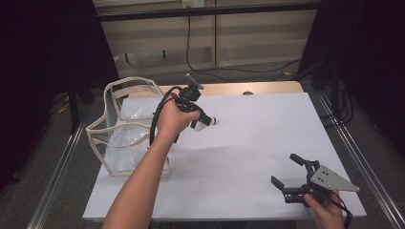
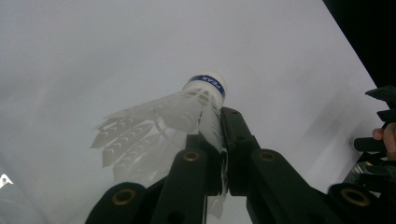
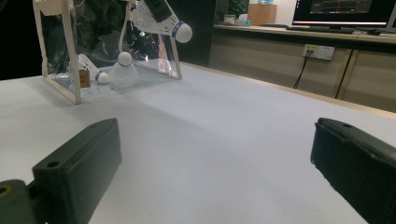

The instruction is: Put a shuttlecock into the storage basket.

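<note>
My left gripper [image 1: 201, 118] is held above the white table [image 1: 258, 133], just right of a clear bag with cream trim [image 1: 125, 125]. It is shut on a white feather shuttlecock [image 1: 209, 121], whose cork tip points right. In the left gripper view the jaws pinch the shuttlecock [image 2: 187, 109] by its feather skirt, and the blue-banded cork sticks out past them. My right gripper [image 1: 282, 168] rests near the table's front right corner, open, with nothing between its jaws. In the right gripper view the bag [image 3: 70, 51] holds two more shuttlecocks [image 3: 122, 70], and the held shuttlecock [image 3: 166, 23] hangs above it.
The bag stands upright at the table's left edge, its top open. Metal rails [image 1: 356, 143] run along both sides of the table. Cables [image 1: 239, 69] lie on the floor beyond the far edge. A counter with a monitor [image 3: 345, 11] stands behind.
</note>
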The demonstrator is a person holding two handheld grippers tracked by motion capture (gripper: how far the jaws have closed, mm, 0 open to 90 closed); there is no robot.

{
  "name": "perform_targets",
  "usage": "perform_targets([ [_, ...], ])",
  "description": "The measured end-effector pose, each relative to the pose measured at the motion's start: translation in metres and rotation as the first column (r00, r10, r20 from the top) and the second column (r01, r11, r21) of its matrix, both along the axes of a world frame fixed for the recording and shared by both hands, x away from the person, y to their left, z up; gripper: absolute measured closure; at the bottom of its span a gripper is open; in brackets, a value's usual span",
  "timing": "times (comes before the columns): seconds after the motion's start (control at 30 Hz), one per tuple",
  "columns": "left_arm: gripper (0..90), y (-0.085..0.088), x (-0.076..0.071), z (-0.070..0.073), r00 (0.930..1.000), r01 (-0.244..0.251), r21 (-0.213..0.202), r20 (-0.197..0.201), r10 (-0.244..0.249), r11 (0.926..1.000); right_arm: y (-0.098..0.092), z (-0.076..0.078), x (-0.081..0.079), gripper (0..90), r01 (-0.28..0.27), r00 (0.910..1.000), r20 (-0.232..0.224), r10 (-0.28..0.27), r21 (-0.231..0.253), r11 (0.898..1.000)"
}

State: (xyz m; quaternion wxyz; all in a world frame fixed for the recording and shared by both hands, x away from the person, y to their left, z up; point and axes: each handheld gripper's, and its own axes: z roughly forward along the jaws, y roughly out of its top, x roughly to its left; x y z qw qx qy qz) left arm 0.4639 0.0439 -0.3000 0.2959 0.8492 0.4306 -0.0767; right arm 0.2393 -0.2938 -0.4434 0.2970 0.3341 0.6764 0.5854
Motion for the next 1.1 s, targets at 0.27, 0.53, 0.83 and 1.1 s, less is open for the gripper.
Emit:
perform_targets([
  [0.27, 87.8, 0.003, -0.001, 0.009, 0.9999, 0.011, -0.007, -0.004, -0.011, 0.9999, 0.0, 0.0, 0.0, 1.4, 0.001, 1.0, 0.0, -0.001, 0.002, 1.0],
  [0.53, 87.8, 0.003, -0.003, 0.017, 0.9999, 0.011, -0.001, -0.006, -0.011, 0.9999, 0.0, 0.0, 0.0, 1.4, 0.0, 1.0, 0.001, 0.0, 0.004, 1.0],
  [0.83, 87.8, 0.008, -0.003, 0.027, 1.0, 0.006, -0.003, -0.007, -0.006, 1.0, 0.0, 0.0, 0.0, 1.4, -0.001, 1.0, 0.002, 0.001, 0.0, 1.0],
  [1.1, 87.8, 0.011, -0.003, 0.038, 1.0, 0.004, 0.002, -0.002, -0.004, 1.0, 0.0, 0.0, -0.001, 1.4, 0.0, 1.0, 0.0, 0.0, 0.003, 1.0],
])
